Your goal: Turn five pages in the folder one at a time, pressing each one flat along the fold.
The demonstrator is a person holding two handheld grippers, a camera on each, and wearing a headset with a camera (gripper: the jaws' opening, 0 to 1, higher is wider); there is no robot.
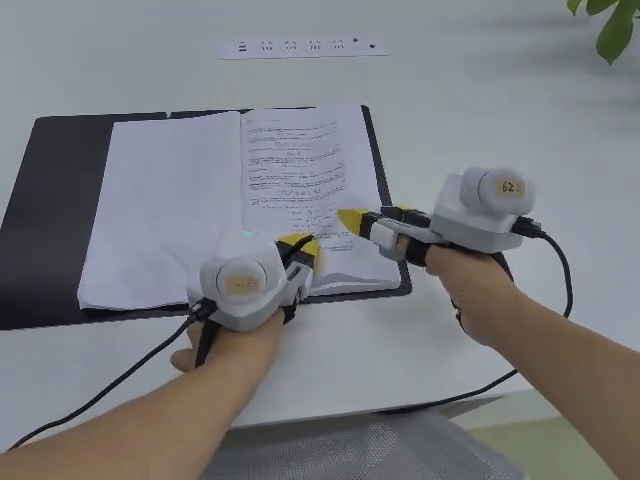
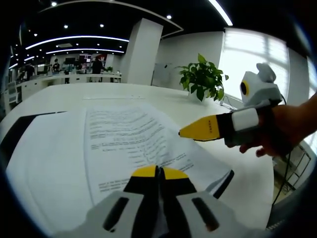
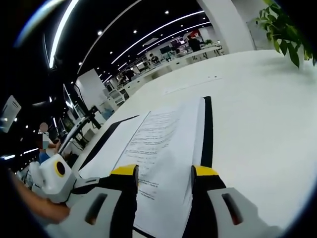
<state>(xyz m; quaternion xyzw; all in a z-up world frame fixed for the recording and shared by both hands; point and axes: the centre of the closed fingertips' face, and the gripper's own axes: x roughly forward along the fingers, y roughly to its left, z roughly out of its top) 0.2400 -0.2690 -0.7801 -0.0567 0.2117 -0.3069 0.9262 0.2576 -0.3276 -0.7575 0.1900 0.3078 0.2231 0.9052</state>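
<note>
Folder [image 1: 60,200] flat; left gripper [image 2: 158,172] pinched, right gripper [image 3: 164,171] parted, seemingly over page [image 3: 163,144].

White table [image 1: 500,100], potted plant [image 2: 203,82], ceiling strip lights [image 2: 220,11]

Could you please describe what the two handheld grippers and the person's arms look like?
Both the left gripper and right gripper have light grey rounded bodies, black jaws with yellow tips, and a black cable trailing from the back. The right one carries a small label reading 62. The forearms are bare, with no sleeves.
</note>
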